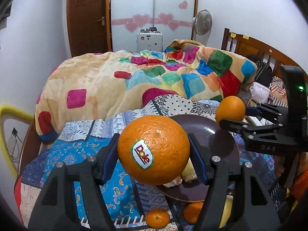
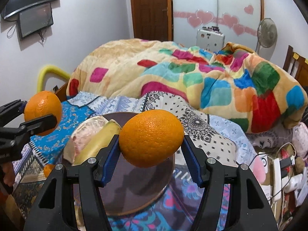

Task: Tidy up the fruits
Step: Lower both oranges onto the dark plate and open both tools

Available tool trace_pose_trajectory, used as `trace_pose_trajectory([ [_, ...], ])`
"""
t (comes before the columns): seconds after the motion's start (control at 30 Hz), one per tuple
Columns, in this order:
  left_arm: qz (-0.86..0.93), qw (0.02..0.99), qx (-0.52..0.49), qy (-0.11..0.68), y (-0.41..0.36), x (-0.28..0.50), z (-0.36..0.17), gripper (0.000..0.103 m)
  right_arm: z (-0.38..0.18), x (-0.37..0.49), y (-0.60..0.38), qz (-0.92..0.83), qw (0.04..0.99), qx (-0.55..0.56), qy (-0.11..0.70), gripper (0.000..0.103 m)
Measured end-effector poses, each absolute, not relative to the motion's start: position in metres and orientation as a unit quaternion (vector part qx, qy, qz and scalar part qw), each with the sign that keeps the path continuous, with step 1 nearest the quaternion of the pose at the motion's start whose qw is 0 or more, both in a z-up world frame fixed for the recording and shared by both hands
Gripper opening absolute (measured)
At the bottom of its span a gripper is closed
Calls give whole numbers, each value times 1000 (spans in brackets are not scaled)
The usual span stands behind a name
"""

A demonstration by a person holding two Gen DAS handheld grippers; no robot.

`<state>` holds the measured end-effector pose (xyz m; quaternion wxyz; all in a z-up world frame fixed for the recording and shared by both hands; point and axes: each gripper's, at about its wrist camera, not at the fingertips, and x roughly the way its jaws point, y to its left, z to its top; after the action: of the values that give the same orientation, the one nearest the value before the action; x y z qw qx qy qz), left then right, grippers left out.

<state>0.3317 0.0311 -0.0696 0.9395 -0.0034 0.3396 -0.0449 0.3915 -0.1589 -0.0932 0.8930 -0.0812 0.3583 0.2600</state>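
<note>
Both grippers, left and right, hold oranges above the plate; two small oranges at lower centre remain unplaced.

Bed: patchwork sheet, blanket, plate, 2 mandarins.

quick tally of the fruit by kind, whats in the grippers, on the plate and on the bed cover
Large oranges: 2, the stickered orange in the left gripper, the plain orange in the right gripper.
Small oranges: 2, one and another on the bed cover.
Banana: 1 on the plate.
Peeled pomelo: 1 on the plate.
Total: 6
</note>
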Motion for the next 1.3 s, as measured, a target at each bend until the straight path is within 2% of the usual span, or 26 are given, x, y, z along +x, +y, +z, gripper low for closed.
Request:
trace_pose_trajectory([
  [0.5, -46, 932, 2, 360, 32, 342, -89, 67, -124, 417, -118, 284, 855, -135, 413, 61],
  [0.6, -47, 931, 2, 361, 31, 343, -90, 67, -122, 415, -119, 278, 859, -135, 409, 62],
  [0.7, -48, 930, 2, 364, 30, 343, -91, 67, -110, 409, -126, 283, 866, -126, 393, 76],
  [0.73, -48, 930, 2, 364, 30, 342, -91, 67, -107, 408, -128, 283, 868, -125, 388, 77],
  [1.3, -87, 919, 25, 385, -30, 343, -86, 68, -80, 366, -202, 246, 903, -109, 334, 77],
])
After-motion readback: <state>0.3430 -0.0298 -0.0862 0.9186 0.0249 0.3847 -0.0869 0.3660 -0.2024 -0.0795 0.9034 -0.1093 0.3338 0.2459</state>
